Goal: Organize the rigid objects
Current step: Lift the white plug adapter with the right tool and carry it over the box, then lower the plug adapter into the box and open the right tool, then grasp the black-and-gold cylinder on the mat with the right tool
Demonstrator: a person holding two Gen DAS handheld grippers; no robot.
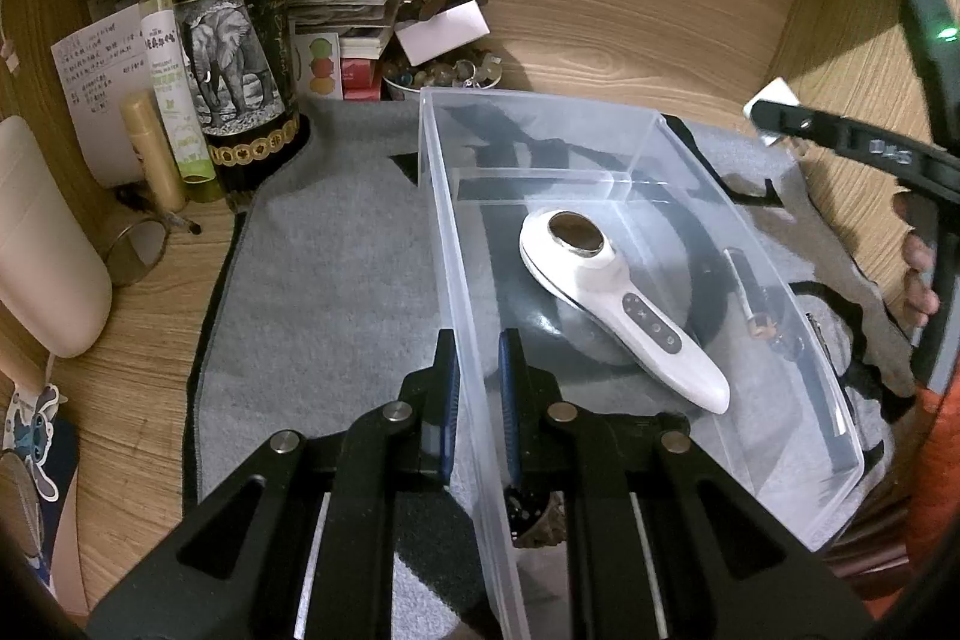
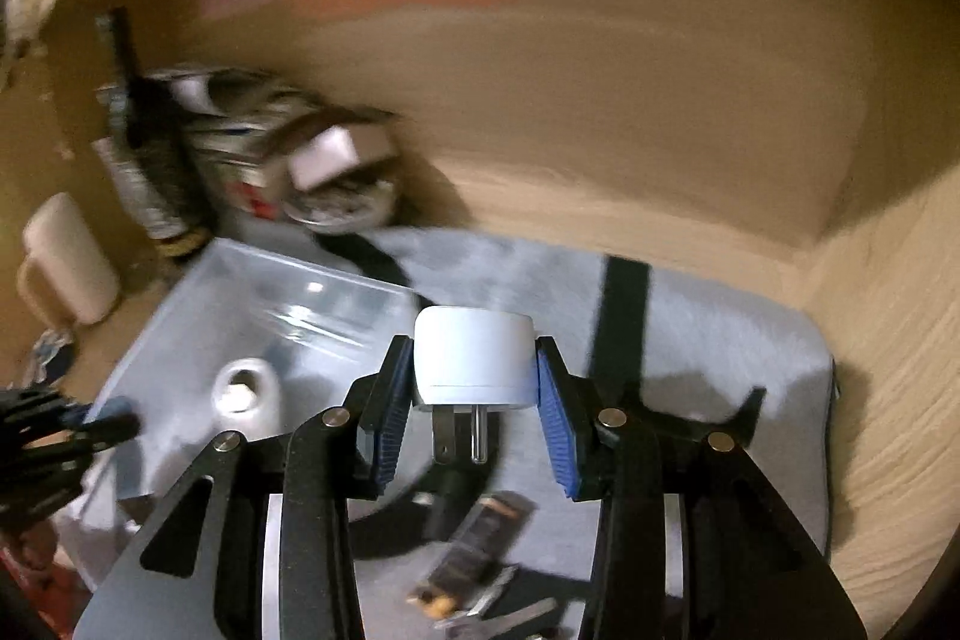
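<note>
Nearest the left wrist camera, the left claw (image 1: 478, 358) is clamped on the near wall of the clear plastic bin (image 1: 756, 244), its blue pads pressed to either side of the thin rim, steadying it on the grey mat (image 1: 324, 280). Inside the bin lies a white handheld device (image 1: 624, 304), its long axis running from the far left toward the near right. The right claw (image 2: 474, 376) grips a white plug adapter (image 2: 474, 358) by its flat sides, prongs pointing back toward the camera (this view is blurred). The bin sits to the left of the right claw and below it, so the adapter probably has to travel leftward and down. Farther back on the bench (image 1: 600, 10) stands a dark bottle (image 1: 234, 28) among clutter.
</note>
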